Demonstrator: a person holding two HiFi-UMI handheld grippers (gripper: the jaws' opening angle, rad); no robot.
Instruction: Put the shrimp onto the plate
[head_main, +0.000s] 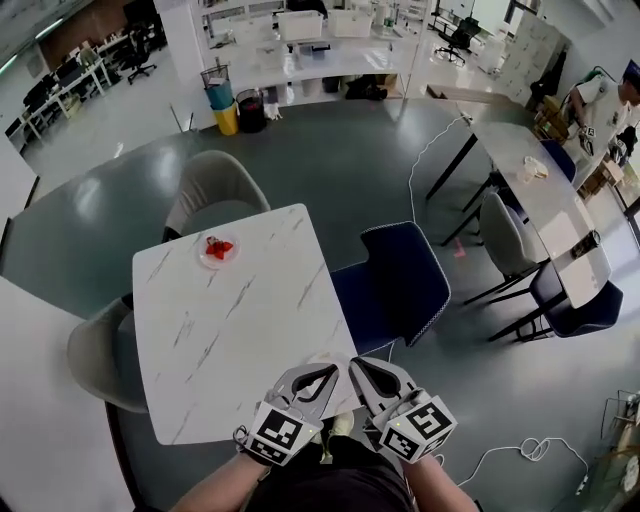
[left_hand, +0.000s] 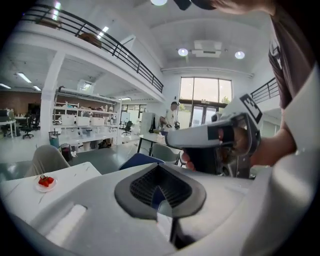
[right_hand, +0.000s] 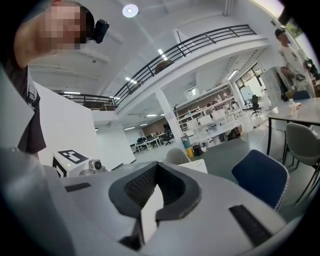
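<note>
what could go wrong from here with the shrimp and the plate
1. The shrimp already lies on the plate, which sits near the far edge of the table. A clumsy nudge there might slide the plate off toward the grey chair.
2. The left gripper and right gripper are both shut and empty, close together at the near edge. Reaching across the whole table, they could knock each other.

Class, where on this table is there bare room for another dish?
The table is bare from the plate with the shrimp near its far edge to the left gripper and right gripper crowding its near corner.
</note>
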